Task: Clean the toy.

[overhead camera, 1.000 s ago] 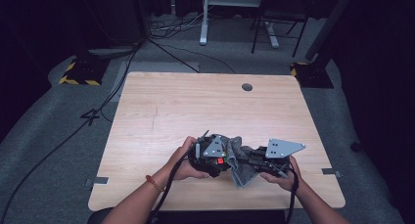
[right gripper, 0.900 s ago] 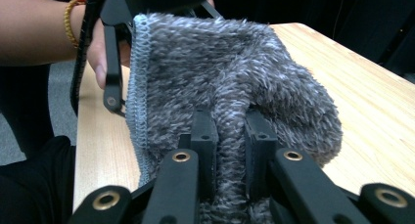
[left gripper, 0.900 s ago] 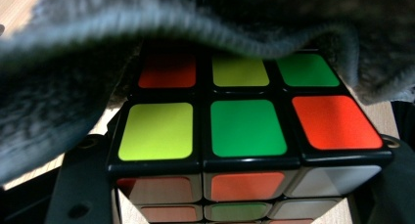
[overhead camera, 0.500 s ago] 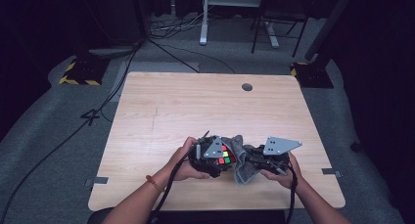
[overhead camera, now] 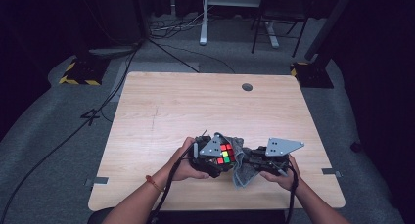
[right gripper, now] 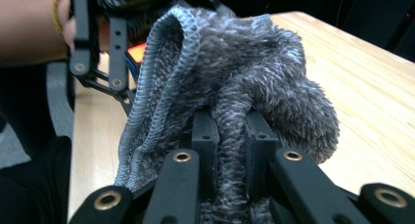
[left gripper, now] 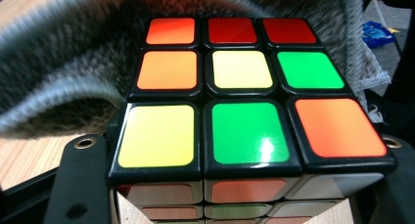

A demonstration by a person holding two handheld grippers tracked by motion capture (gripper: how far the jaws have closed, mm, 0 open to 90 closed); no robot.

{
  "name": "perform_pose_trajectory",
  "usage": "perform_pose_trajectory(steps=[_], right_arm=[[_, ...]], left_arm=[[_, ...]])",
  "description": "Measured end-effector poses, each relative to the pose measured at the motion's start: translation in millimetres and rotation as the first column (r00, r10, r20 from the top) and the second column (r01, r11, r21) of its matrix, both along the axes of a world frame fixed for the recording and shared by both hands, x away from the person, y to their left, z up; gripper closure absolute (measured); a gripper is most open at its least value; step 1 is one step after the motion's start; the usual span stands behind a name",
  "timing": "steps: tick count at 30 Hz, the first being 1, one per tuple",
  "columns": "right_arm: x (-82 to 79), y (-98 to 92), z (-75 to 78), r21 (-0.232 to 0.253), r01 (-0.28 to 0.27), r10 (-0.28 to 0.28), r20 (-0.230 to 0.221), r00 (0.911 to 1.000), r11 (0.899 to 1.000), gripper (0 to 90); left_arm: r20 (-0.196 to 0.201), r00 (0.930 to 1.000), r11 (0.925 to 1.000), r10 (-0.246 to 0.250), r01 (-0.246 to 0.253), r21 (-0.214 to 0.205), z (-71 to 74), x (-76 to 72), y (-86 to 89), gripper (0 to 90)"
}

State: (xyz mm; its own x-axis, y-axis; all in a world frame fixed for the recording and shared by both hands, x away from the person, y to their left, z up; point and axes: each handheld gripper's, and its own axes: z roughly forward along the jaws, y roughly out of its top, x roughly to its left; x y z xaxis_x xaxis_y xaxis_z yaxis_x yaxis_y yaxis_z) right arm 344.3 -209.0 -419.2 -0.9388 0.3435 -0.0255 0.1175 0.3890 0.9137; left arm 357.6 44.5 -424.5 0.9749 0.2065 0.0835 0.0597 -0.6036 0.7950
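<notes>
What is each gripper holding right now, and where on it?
The left gripper clamps the puzzle cube by two opposite side faces. The right gripper pinches a bunched fold of the grey cloth.

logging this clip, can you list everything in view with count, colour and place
cube: 1, black with red, orange, yellow and green stickers, held near the table's front edge in the left gripper
cloth: 1, grey, fluffy, against the cube, pinched in the right gripper
table: 1, light wood, centre of the high view
grommet: 1, grey, round, near the table's far edge
cables: several, dark, on the grey floor beyond the table
left gripper: 1, black, grey plate on top, shut on the cube
right gripper: 1, black, shut on the cloth
hands: 2, at the table's front edge, each holding a gripper
</notes>
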Motion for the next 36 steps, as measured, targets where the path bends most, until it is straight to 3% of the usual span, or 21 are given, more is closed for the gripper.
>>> perform_pose_trajectory(steps=[6, 12, 14, 18, 20, 26, 31, 34, 36], right_arm=[[0.1, -2.5, 0.7, 0.042, -0.013, 0.013, -0.011, 0.9999, 0.999, 79.5], [-6.3, 0.0, 3.2, 0.019, 0.02, -0.02, 0.032, 0.9993, 1.0, 79.8], [-6.6, -0.3, 2.6, 0.018, 0.018, -0.019, 0.035, 0.9992, 1.0, 79.9], [-4.1, -2.2, 0.4, 0.032, 0.009, -0.01, 0.014, 0.9999, 0.999, 79.8], [-2.4, -2.3, -1.8, 0.024, 0.018, -0.018, 0.008, 0.9998, 1.0, 79.8], [-3.2, -0.8, -2.2, 0.015, 0.011, -0.011, 0.017, 0.9998, 1.0, 80.2], [-5.1, 1.3, -3.0, 0.025, -0.006, 0.006, 0.013, 0.9999, 1.0, 80.4], [-5.3, 2.1, -1.9, 0.028, -0.005, 0.005, 0.016, 0.9999, 1.0, 80.3], [-3.6, 1.1, -0.9, 0.018, 0.025, -0.025, 0.017, 0.9995, 1.0, 80.3]], left_arm=[[-0.01, 0.9999, 1.0, -0.001, 0.001, 0.002, -1.6, 0.8, -0.9, 31.8], [0.018, 0.9996, 0.999, 0.022, -0.022, 0.038, -4.0, 0.1, -4.6, 31.9], [-0.008, 0.9999, 0.9995, 0.011, -0.01, 0.029, -5.3, 2.1, -3.8, 31.9], [-0.092, 0.9952, 0.9991, -0.033, 0.031, -0.03, -8.6, 8.1, 0.2, 32.9], [-0.092, 0.9945, 0.9982, -0.049, 0.046, -0.039, -8.4, 8.5, 0.8, 33.2], [-0.023, 0.9997, 0.997, 0.012, -0.01, 0.077, -9.8, 3.9, -7.4, 32.6], [0.001, 0.9996, 0.9926, 0.028, -0.028, 0.118, -11.9, 2.1, -10.9, 32.6], [-0.002, 0.9997, 0.997, 0.024, -0.024, 0.074, -10.6, 1.7, -7.2, 33.0], [-0.01, 0.9997, 0.9995, 0.02, -0.02, 0.025, -7.3, 3.2, -2.2, 33.2]])
